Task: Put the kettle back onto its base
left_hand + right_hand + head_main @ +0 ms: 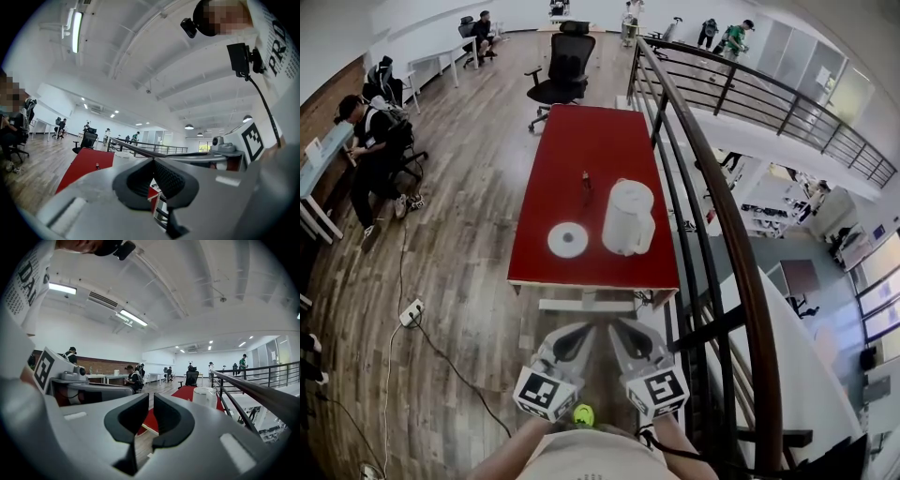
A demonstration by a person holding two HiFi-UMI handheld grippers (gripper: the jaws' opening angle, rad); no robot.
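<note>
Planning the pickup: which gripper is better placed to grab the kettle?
Right, likely: the kettle stands on the table toward its right, ahead of the right gripper; the base lies leftward.

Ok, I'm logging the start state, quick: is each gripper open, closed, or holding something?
Left gripper: closed, empty.
Right gripper: closed but for a sliver, empty.

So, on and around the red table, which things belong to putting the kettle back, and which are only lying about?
For the job: white kettle, round white base beside it, red table under both.
Just lying about: small yellow-tipped item on the table, black office chair, power strip on the floor.
</note>
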